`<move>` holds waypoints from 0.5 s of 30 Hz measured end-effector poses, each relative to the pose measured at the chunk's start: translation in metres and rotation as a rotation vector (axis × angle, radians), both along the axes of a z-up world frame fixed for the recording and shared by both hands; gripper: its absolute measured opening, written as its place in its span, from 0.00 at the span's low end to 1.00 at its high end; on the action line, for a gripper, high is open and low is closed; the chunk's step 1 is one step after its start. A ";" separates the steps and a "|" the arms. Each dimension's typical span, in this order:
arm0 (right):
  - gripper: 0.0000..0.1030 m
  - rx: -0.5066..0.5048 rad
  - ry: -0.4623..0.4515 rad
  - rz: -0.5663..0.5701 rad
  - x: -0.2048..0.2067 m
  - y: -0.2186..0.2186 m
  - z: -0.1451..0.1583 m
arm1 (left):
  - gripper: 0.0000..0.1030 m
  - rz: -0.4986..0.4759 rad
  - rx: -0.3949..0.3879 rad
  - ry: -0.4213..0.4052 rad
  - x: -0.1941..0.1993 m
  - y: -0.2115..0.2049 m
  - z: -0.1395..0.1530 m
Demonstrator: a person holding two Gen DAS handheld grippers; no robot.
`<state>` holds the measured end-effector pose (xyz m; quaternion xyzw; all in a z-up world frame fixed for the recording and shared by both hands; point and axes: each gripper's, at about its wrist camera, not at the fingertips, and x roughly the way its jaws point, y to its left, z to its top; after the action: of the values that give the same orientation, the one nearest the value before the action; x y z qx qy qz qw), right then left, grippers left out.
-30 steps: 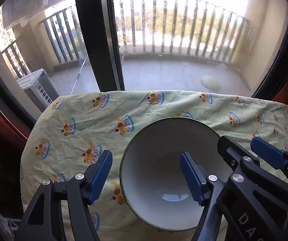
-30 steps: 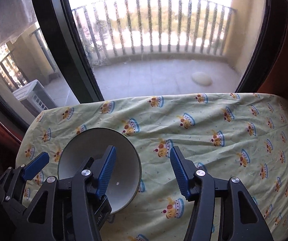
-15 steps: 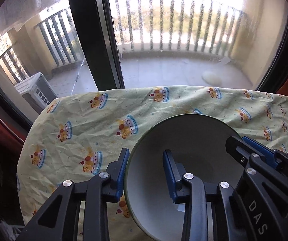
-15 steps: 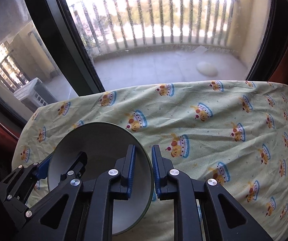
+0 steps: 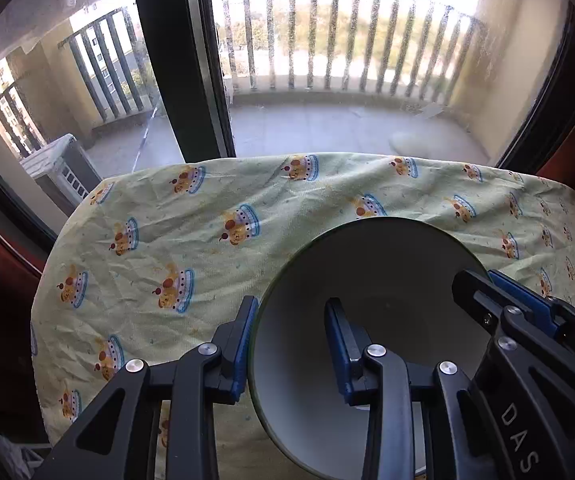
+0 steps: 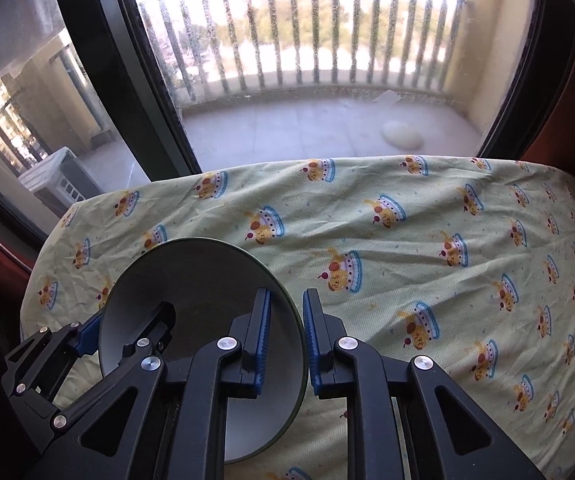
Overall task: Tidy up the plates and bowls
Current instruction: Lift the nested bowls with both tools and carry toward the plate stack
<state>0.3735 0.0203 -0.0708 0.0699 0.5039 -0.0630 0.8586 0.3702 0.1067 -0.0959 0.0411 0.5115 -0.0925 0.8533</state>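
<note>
Clearly both claws pinch one bowl [image 5: 387, 320]: the left claw [image 5: 291, 344] straddles its left rim, the right claw [image 6: 286, 340] its right rim, pads narrowed on the wall. Uneven lifting could tip it or let it slide free onto the cloth-covered table [image 6: 427, 240] beyond the bowl.

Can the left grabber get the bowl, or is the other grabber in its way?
Probably yes. The left gripper already straddles the bowl rim, one finger inside, one outside. The right gripper pinches the opposite rim, so it doesn't block.
</note>
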 end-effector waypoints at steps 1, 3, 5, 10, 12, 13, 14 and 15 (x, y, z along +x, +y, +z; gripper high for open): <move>0.19 -0.002 0.003 -0.002 -0.004 0.000 0.002 | 0.32 -0.002 -0.001 0.003 -0.003 -0.001 0.001; 0.19 -0.004 0.009 -0.008 -0.011 -0.002 0.004 | 0.32 -0.006 -0.002 0.009 -0.010 -0.002 0.003; 0.19 -0.004 0.017 -0.013 -0.018 -0.003 0.006 | 0.32 -0.009 -0.003 0.017 -0.016 -0.003 0.003; 0.19 -0.002 0.035 -0.018 -0.035 -0.006 0.007 | 0.32 0.002 -0.009 0.045 -0.033 -0.003 0.004; 0.19 -0.006 0.040 -0.015 -0.042 -0.006 0.008 | 0.33 0.004 -0.015 0.060 -0.039 -0.003 0.002; 0.19 -0.008 0.044 -0.015 -0.045 -0.006 0.008 | 0.33 0.004 -0.016 0.067 -0.042 -0.003 0.001; 0.19 -0.008 0.049 -0.016 -0.048 -0.006 0.008 | 0.33 0.004 -0.016 0.074 -0.043 -0.004 -0.001; 0.19 -0.008 0.057 -0.018 -0.049 -0.006 0.006 | 0.33 0.003 -0.013 0.080 -0.044 -0.004 -0.004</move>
<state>0.3241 0.0147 -0.0647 0.0690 0.5273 -0.0747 0.8436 0.3259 0.1027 -0.0995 0.0310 0.5447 -0.0964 0.8325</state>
